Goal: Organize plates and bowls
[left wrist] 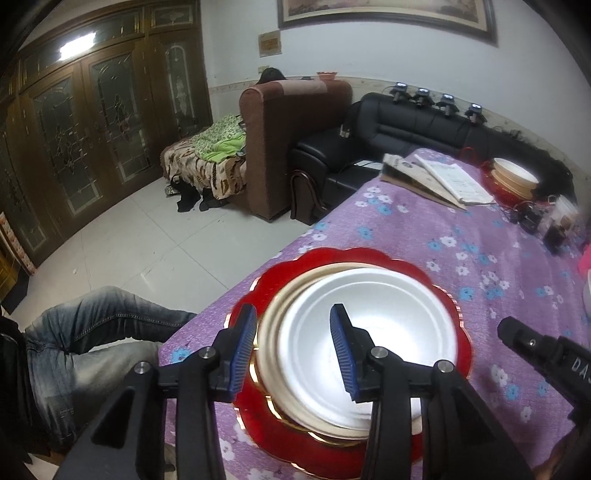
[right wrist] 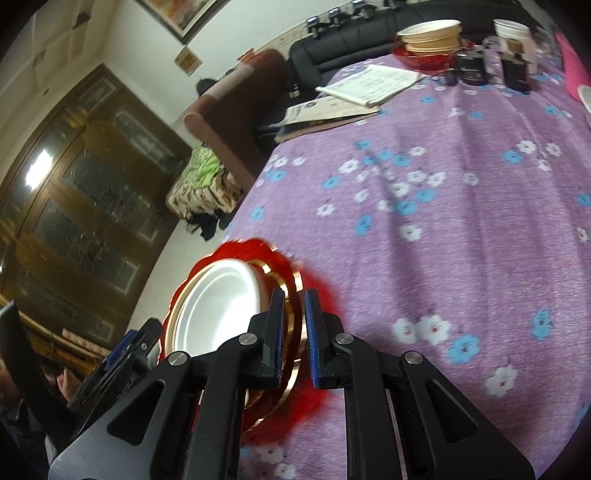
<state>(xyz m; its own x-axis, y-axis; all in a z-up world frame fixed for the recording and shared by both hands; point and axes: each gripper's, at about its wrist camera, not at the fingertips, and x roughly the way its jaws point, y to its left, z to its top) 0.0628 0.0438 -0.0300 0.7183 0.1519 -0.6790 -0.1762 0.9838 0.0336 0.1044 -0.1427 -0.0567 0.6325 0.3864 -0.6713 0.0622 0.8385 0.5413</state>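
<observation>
A purple flowered cloth covers the surface (left wrist: 424,236). At its near left edge a white bowl (left wrist: 365,332) sits on a red plate (left wrist: 354,258). The left hand-held gripper (left wrist: 293,332) stands partly open astride the bowl's rim, pads clear. The right hand-held gripper (right wrist: 294,325) is nearly closed, pinching the plate's gold-trimmed edge. More bowls (right wrist: 430,35) are stacked at the far edge.

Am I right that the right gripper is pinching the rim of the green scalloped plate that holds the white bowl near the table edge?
Not quite: the plate is red with gold trim, not green, as the right wrist view shows. The rest holds: the right gripper pinches its rim, and the white bowl sits on it near the table edge.
</observation>
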